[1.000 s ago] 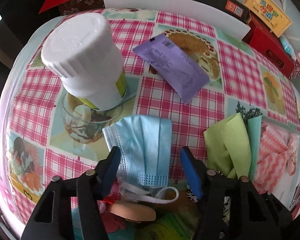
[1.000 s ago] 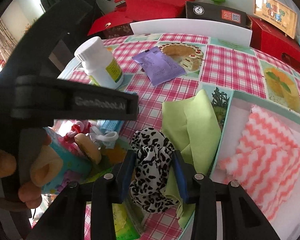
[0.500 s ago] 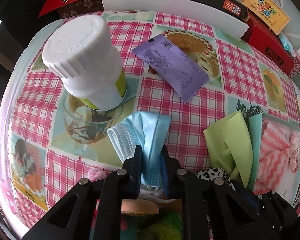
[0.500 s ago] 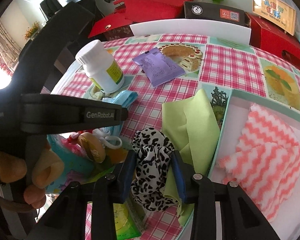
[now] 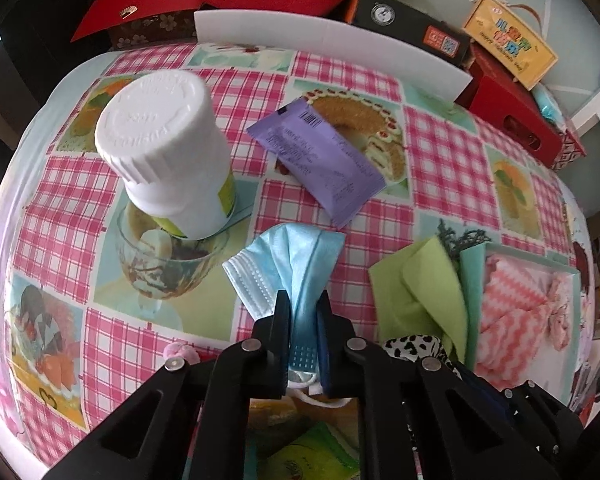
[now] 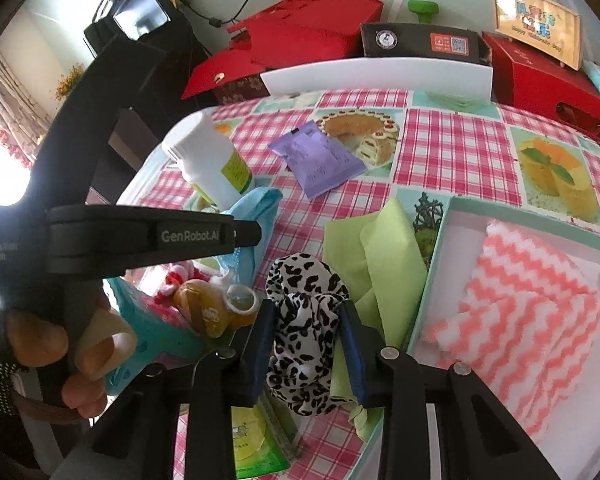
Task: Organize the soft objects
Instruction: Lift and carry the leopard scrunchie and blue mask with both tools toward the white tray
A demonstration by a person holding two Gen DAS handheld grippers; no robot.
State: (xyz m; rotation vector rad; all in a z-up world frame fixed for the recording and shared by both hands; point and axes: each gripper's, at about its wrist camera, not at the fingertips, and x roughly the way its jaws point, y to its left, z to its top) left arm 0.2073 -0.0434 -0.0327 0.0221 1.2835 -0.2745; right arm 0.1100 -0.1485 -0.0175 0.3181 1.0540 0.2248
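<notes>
My left gripper (image 5: 303,312) is shut on a light blue face mask (image 5: 296,256), pinching its near end; the rest fans out over the checked tablecloth. The mask (image 6: 256,208) also shows in the right wrist view, behind the left tool's black arm. My right gripper (image 6: 308,344) has a leopard-print scrunchie (image 6: 304,320) between its blue pads. Its jaws are closing and both pads press the fabric. The scrunchie lies partly on a green cloth (image 6: 376,248). To the right, a mint box (image 6: 440,240) holds a pink and white zigzag cloth (image 6: 520,300).
A white bottle (image 5: 168,152) stands just left of the mask, with a purple packet (image 5: 320,160) behind. A white board (image 5: 332,40) and red boxes (image 6: 312,36) line the far edge. Small trinkets and a green packet (image 6: 252,440) crowd the near edge. A hand (image 6: 60,344) holds the left tool.
The left jaws went from wide open to shut on the mask, which is bunched and slightly raised. The right jaws have narrowed on the scrunchie.
</notes>
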